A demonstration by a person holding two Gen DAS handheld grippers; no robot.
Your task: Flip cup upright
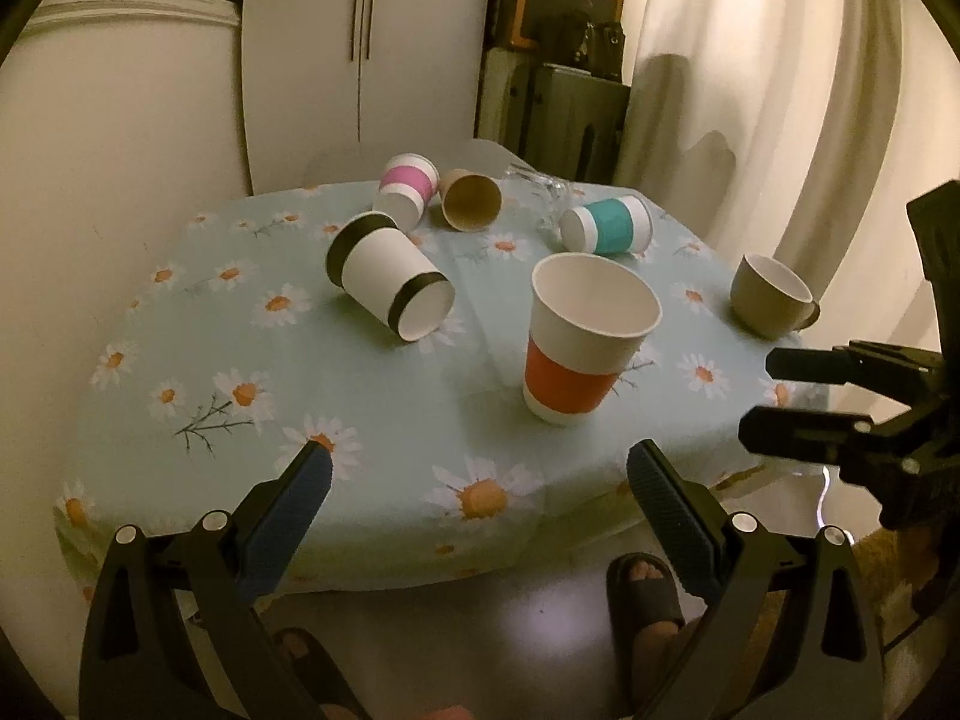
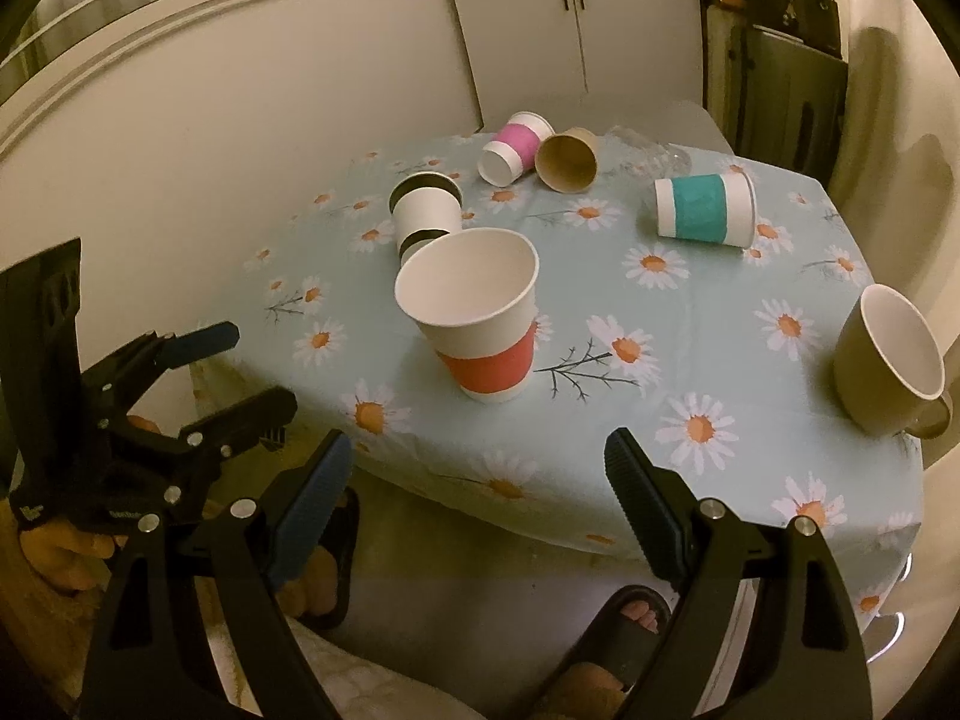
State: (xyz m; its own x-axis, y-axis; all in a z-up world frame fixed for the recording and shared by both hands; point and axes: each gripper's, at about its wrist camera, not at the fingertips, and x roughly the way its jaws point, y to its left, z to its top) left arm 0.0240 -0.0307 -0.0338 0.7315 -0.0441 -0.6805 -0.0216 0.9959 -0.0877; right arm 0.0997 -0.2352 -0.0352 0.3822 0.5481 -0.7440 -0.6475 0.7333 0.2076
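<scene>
An orange-banded paper cup (image 1: 585, 339) (image 2: 480, 324) stands upright near the table's front edge. A black-banded white cup (image 1: 390, 276) (image 2: 426, 213), a pink-banded cup (image 1: 408, 186) (image 2: 513, 147), a brown cup (image 1: 471, 198) (image 2: 567, 159) and a teal-banded cup (image 1: 609, 225) (image 2: 705, 210) lie on their sides. My left gripper (image 1: 480, 468) is open and empty at the front edge; it also shows in the right wrist view (image 2: 252, 366). My right gripper (image 2: 477, 462) is open and empty; it also shows in the left wrist view (image 1: 759, 399).
An olive mug (image 1: 768, 294) (image 2: 888, 372) sits tilted at the right edge of the daisy tablecloth (image 1: 240, 360) (image 2: 720, 372). A clear glass (image 1: 546, 192) (image 2: 651, 153) lies at the back. Wall, cabinet and curtain surround the table. Sandalled feet (image 1: 645, 588) are below.
</scene>
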